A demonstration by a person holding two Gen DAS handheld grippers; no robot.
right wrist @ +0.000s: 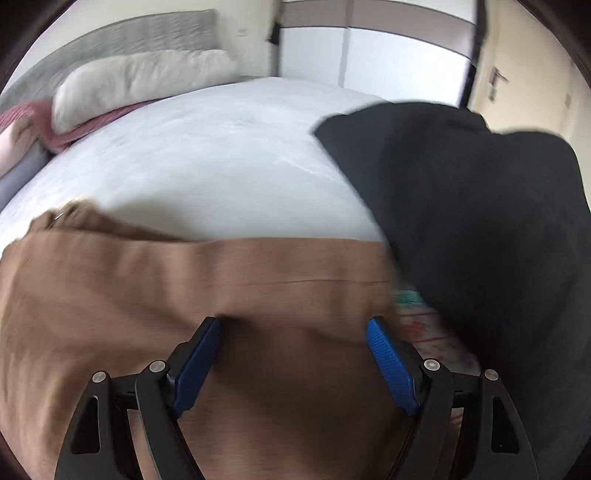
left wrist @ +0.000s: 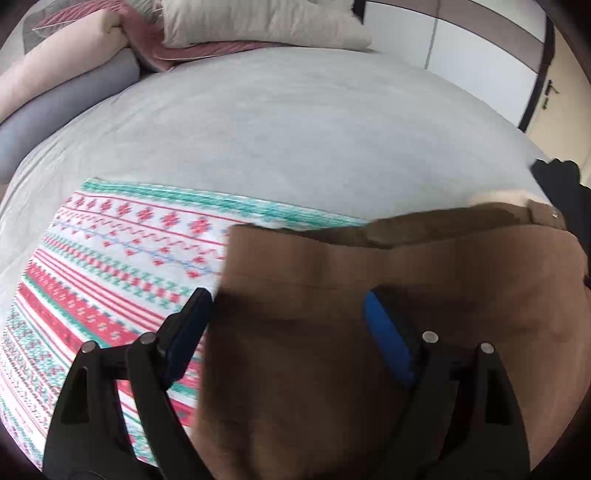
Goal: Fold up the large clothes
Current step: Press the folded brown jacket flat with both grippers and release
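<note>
A brown garment [left wrist: 388, 295] lies on the bed, partly over a patterned red, green and white cloth [left wrist: 110, 258]. In the left wrist view my left gripper [left wrist: 284, 299] is open, its fingers [left wrist: 384, 332] wide apart above the garment's left edge. In the right wrist view the brown garment [right wrist: 184, 288] fills the lower half, and my right gripper [right wrist: 295, 325] is open above its right part. Neither gripper holds anything. The frames are blurred by motion.
A black garment [right wrist: 480, 221] is heaped at the right of the bed; it also shows in the left wrist view [left wrist: 561, 184]. Light grey sheet [left wrist: 295, 129] covers the bed. Pillows [left wrist: 258, 22] and a pink blanket [left wrist: 207, 50] lie at the head. A door [right wrist: 517, 74] stands at right.
</note>
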